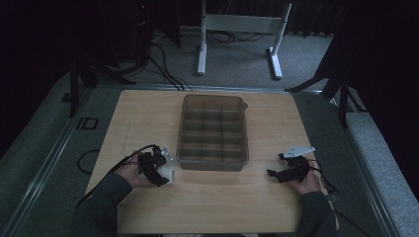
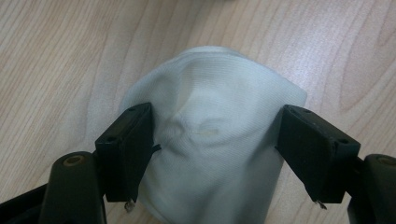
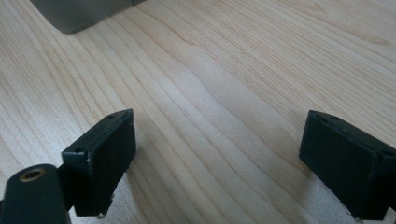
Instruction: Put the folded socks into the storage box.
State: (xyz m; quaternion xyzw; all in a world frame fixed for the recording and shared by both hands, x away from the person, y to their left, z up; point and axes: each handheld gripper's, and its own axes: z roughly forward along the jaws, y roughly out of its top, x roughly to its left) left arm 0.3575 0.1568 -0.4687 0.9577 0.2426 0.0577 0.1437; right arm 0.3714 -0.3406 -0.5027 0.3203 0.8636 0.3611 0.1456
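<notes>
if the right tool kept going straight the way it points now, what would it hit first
Probably the grey divided tray. The right tool, jaws open and empty, points left across bare table, and a tray corner shows ahead, off to one side, so it might only clip it.

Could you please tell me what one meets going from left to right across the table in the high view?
Left claw at the white cloth bundle → grey divided tray → right claw.
</notes>
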